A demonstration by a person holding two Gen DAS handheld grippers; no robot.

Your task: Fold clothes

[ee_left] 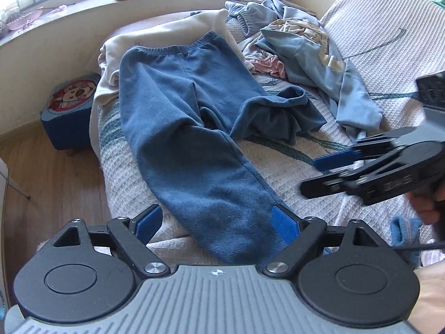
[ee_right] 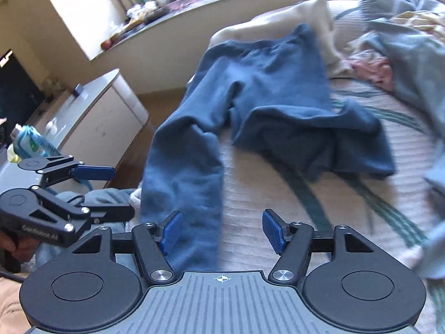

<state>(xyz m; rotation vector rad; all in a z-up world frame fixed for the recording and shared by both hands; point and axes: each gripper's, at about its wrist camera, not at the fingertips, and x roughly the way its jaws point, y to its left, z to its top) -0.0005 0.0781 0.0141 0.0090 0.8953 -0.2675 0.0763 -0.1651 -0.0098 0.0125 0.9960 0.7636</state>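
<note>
My left gripper (ee_left: 215, 224) stands with jaws wide astride the cuff of the blue trousers (ee_left: 178, 111), not pinching; my right gripper (ee_right: 221, 232) hangs beside it, jaws wide and empty over the bed (ee_right: 278, 194). The trousers lie waistband-far on the bed, one leg straight toward me, the other crumpled back on itself, so folding looks barely begun. A heap of pale blue and pink clothes (ee_left: 306, 53) waits beyond, unfolded. Embossed lettering on the gripper bodies is too blurred to read; a cartoon cushion (ee_left: 71, 97) shows no legible text.
</note>
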